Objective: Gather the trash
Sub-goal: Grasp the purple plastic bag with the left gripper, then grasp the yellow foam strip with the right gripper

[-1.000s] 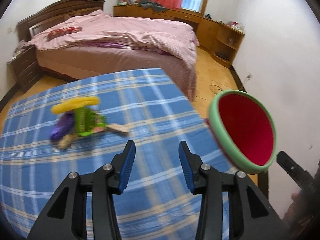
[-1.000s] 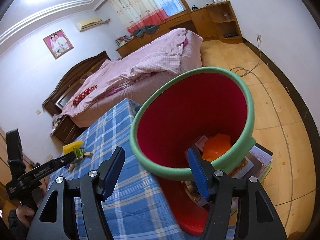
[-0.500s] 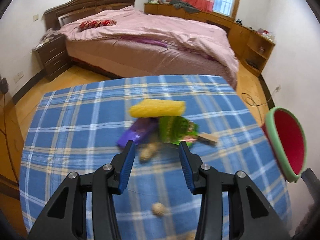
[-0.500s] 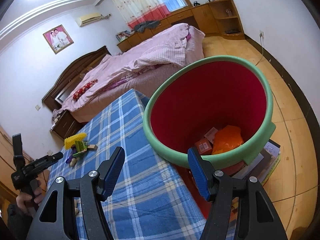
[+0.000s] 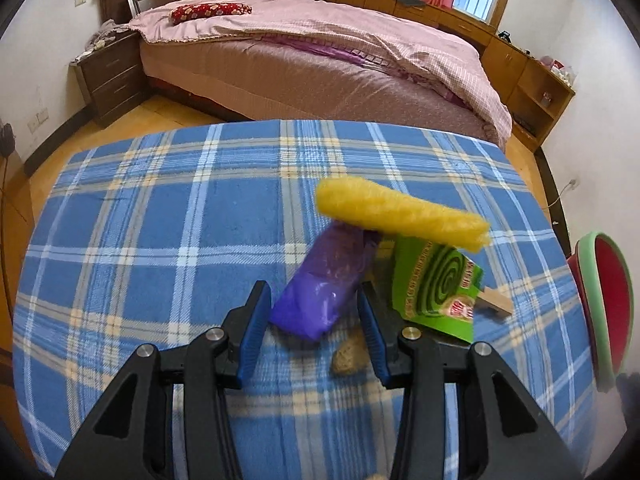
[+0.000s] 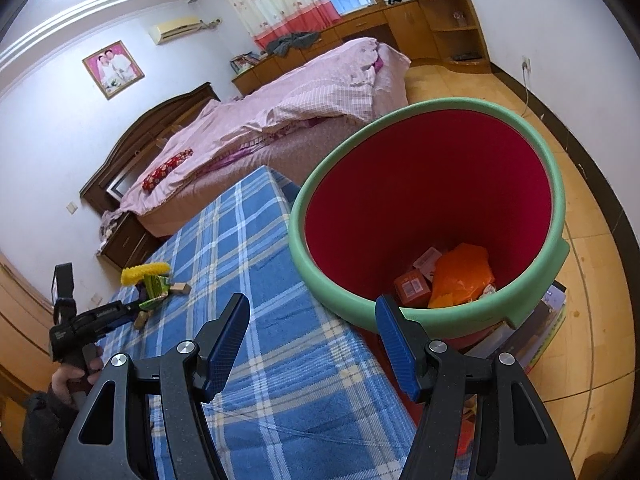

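Observation:
A pile of trash lies on the blue plaid table [image 5: 160, 240]: a purple packet [image 5: 326, 284], a yellow foam roll [image 5: 400, 212] on top, a green mosquito-coil box [image 5: 436, 284], a wooden block [image 5: 496, 302] and a brown lump [image 5: 350, 356]. My left gripper [image 5: 316, 320] is open, its jaws on either side of the purple packet's near end. My right gripper [image 6: 312, 332] is open and empty, just in front of the red bin with a green rim [image 6: 440, 220], which holds orange and red trash [image 6: 460, 280]. The pile shows far left in the right wrist view [image 6: 152, 284].
The bin [image 5: 604, 304] stands off the table's right edge. A bed with pink covers [image 5: 320, 40] lies beyond the table, with a nightstand [image 5: 108, 76] at its left and wooden cabinets [image 5: 532, 80] at the right wall. Books [image 6: 540, 332] lie under the bin.
My left gripper has swung from the bin side to the trash pile and closed in until the purple packet sits between its open jaws. My right gripper has drawn back slightly from the bin.

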The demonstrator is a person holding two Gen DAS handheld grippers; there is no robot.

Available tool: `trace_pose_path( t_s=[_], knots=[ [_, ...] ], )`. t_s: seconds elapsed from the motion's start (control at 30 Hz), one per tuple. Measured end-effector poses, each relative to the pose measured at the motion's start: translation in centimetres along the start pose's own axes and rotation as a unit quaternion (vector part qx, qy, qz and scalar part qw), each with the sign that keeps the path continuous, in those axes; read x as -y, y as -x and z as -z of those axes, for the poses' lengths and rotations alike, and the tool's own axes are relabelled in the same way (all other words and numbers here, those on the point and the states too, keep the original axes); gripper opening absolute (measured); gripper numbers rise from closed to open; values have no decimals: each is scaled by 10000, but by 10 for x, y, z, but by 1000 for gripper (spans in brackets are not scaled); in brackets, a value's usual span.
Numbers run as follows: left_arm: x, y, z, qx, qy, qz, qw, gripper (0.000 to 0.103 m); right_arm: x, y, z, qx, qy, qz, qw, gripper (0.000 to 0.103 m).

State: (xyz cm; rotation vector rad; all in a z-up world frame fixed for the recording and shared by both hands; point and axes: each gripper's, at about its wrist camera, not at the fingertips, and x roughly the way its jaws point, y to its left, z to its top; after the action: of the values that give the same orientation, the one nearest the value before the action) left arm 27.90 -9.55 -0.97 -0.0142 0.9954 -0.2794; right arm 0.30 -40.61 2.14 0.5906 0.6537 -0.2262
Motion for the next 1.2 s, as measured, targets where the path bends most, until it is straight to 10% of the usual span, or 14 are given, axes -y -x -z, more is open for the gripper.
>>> trace_pose_path(
  t_s=[0.5,1.2],
  knots=[
    [-21,24,17,279,272,30,9992,34,-39,-2,-5,-99,508,-229,9984,67],
    [-102,44,45,701,1670,-198,9833,34,-195,-83,1,-691,1698,-850,9794,67]
  ],
)
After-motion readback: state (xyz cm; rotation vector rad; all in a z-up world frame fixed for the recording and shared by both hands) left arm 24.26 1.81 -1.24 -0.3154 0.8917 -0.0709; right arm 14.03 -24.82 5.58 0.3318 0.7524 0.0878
